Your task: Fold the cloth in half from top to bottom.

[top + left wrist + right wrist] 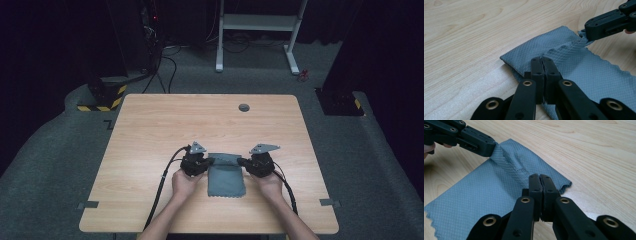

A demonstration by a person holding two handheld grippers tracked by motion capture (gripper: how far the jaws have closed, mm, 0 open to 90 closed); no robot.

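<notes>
Grey cloth [226, 177] lies lengthwise toward the person.

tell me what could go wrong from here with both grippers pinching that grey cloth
1. The left gripper and the right gripper each hold just the edge of the cloth, so a corner might slip out when lifted.
2. The cloth bunches between the two grips, so the fold could end up uneven.
3. The rest lies flat on the table and may drag.

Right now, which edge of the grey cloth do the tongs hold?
The far edge of the cloth, away from the person: left tongs and right tongs are shut on its corners. The near, zigzag-cut edge lies free on the table.
</notes>
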